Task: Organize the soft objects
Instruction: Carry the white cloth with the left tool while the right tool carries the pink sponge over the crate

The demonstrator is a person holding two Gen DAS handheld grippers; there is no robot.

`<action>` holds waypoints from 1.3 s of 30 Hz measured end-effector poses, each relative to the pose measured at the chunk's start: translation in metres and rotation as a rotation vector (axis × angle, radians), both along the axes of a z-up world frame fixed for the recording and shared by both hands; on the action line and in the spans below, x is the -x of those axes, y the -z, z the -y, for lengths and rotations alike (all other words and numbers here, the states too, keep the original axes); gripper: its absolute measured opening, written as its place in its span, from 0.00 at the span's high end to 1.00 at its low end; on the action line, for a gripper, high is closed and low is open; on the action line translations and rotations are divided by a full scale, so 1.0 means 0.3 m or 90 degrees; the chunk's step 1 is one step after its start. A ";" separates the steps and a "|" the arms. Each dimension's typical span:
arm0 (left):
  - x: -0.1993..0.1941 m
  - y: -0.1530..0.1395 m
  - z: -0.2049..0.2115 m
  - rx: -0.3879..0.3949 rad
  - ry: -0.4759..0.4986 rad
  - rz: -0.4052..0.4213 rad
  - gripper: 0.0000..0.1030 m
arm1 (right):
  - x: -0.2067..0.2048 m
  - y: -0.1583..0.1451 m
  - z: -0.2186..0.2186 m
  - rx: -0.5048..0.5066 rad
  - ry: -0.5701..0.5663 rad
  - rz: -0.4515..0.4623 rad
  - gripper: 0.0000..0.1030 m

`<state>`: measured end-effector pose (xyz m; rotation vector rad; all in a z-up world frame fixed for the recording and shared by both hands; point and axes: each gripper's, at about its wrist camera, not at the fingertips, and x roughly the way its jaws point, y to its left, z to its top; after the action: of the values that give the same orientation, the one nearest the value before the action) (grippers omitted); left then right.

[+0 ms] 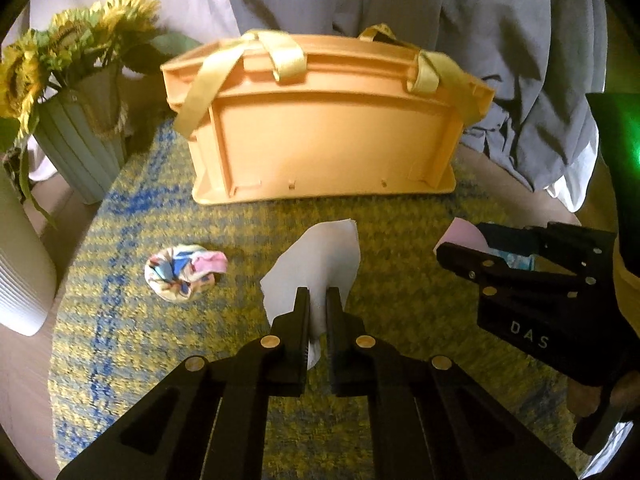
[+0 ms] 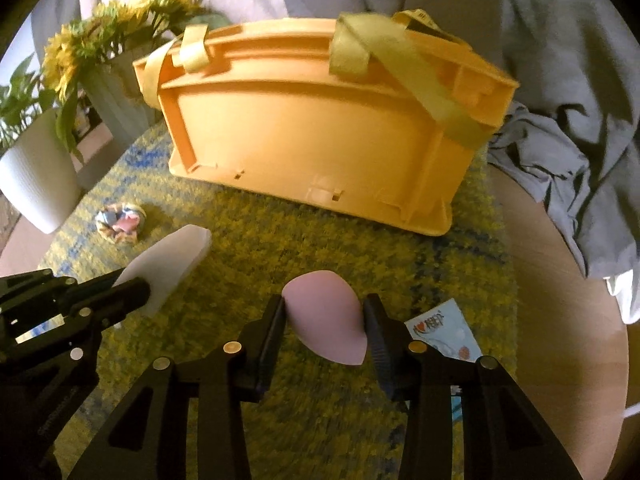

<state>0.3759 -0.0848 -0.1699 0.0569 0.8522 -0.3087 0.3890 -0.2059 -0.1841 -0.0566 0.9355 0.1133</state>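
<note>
My left gripper (image 1: 318,300) is shut on a white soft pad (image 1: 320,256), held above the mat; the pad also shows in the right wrist view (image 2: 168,264). My right gripper (image 2: 326,312) holds a pink teardrop sponge (image 2: 328,320) between its fingers; the sponge peeks out in the left wrist view (image 1: 464,232). A multicoloured scrunchie (image 1: 184,272) lies on the mat at the left, also in the right wrist view (image 2: 120,220). An orange plastic bin (image 1: 320,128) with yellow straps stands at the back, also seen from the right wrist (image 2: 320,120).
A yellow and blue woven mat (image 1: 400,216) covers the round wooden table (image 2: 560,320). A vase of sunflowers (image 1: 80,148) and a white pot (image 1: 20,272) stand at the left. A small packet (image 2: 444,332) lies by my right fingers. Grey cloth (image 2: 560,140) hangs at the back right.
</note>
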 end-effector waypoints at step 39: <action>0.098 -0.465 -0.065 0.055 -0.018 0.263 0.91 | 0.138 -0.458 -0.018 -0.075 0.059 0.260 0.60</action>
<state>0.3464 -0.0654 -0.0304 0.0270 0.4286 -0.2929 0.3476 -0.2006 -0.0468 0.0710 0.5209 0.0668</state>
